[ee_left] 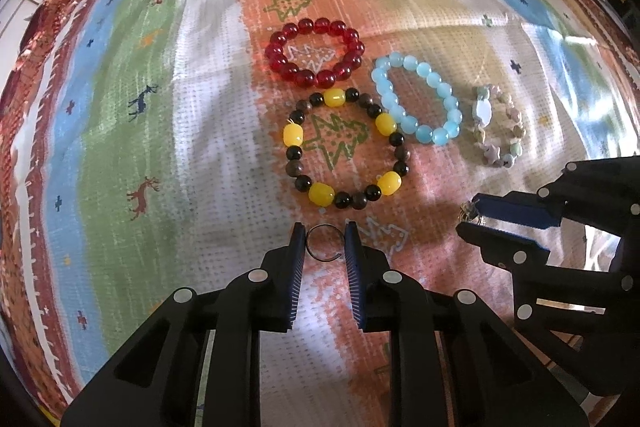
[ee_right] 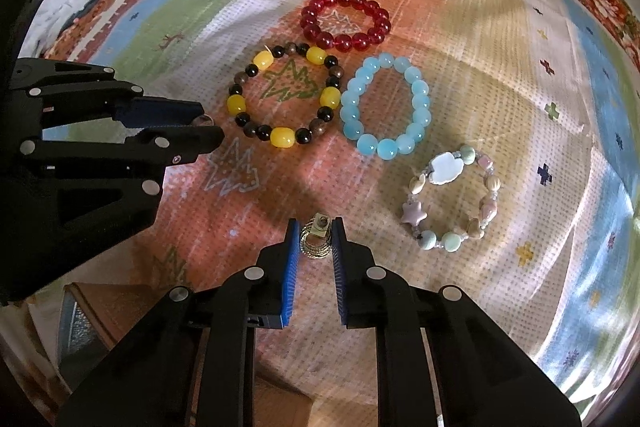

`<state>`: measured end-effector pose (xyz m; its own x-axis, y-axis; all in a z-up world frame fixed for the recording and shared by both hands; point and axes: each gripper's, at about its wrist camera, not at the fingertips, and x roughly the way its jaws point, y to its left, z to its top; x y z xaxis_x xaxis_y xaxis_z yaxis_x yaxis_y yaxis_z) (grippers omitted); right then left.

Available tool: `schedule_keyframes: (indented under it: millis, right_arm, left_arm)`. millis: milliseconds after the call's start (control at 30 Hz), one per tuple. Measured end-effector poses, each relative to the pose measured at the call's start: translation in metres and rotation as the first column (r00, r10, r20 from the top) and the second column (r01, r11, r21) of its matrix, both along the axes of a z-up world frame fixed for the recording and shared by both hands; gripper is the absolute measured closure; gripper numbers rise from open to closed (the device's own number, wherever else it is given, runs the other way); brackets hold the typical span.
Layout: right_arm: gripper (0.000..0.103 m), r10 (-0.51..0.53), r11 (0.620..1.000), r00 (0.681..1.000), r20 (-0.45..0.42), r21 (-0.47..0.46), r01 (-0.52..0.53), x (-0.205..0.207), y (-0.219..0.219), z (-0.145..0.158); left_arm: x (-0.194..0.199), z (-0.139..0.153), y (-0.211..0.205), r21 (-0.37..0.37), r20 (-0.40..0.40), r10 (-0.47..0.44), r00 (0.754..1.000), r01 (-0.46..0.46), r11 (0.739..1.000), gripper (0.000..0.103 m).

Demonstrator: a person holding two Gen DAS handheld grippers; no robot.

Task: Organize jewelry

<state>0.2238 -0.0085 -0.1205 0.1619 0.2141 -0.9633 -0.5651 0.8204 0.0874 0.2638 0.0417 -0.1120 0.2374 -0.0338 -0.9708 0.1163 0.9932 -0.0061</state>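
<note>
Left wrist view: left gripper (ee_left: pixel 323 241) pinches a thin open wire ring (ee_left: pixel 323 243) between its jaws, just below the yellow-and-black bracelet (ee_left: pixel 345 149). Right wrist view: right gripper (ee_right: pixel 315 237) clamps a stacked gold ring (ee_right: pixel 316 241), below and right of that bracelet. Judged mid-carry; next, each ring needs a spot beside the bracelets.

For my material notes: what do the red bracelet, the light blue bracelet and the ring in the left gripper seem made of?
Red bracelet: clear glass or acrylic, glossy, light passes through. Light blue bracelet: milky glass or resin, translucent sheen. Ring between the left gripper fingers: thin dark metal wire, likely.
</note>
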Motion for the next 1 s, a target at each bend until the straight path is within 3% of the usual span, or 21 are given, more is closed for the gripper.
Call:
schedule_keyframes:
  millis: [600, 1000]
  right_arm:
    - [0.086, -0.055, 0.998, 0.998, 0.044, 0.035, 0.054, -0.007, -0.013, 0.017]
    - [0.086, -0.148, 0.984, 0.98, 0.13, 0.123, 0.132, -0.018, -0.032, 0.046]
  left_arm:
    - [-0.013, 0.02, 0.002, -0.046, 0.045, 0.017, 0.999, -0.015, 0.999, 0.083]
    - [-0.028, 0.039, 0.01, -0.096, 0.111, 0.105, 0.988, -0.095, 0.991, 0.083]
